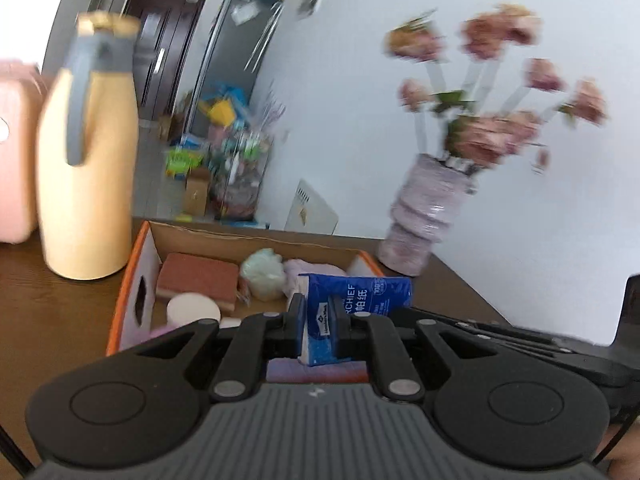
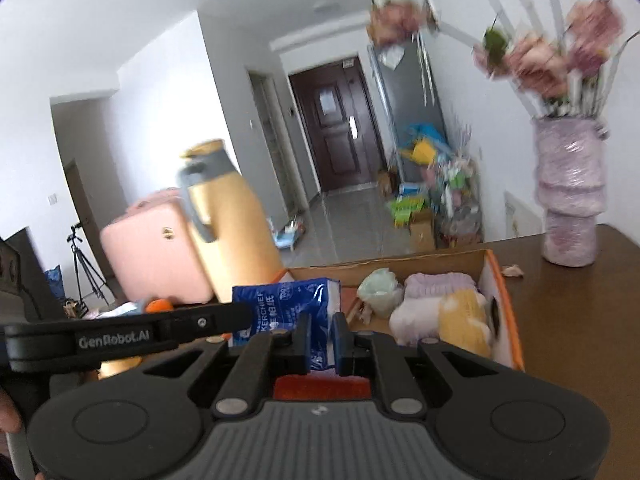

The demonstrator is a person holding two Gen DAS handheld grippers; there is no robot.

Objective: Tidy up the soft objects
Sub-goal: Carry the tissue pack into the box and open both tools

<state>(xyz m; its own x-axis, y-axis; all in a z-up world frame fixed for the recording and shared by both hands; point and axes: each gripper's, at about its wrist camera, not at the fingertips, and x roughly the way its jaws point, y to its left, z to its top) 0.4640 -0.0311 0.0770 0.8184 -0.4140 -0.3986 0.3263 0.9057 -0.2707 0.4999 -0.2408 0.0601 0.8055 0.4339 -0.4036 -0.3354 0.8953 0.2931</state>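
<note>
Clamped between both of my grippers is one blue tissue pack: my left gripper pinches one end, my right gripper the other, jaws nearly together on the crinkled plastic. It hangs above the open cardboard box on the brown counter, whose far edge runs just behind the box. A yellow jug stands close on the box's left, a lilac vase on its right, so room is tight sideways. Inside lie a red sponge, a green puff and lilac cloth. Motion blurs the flowers; my gripper bodies hide the box's near wall.
</note>
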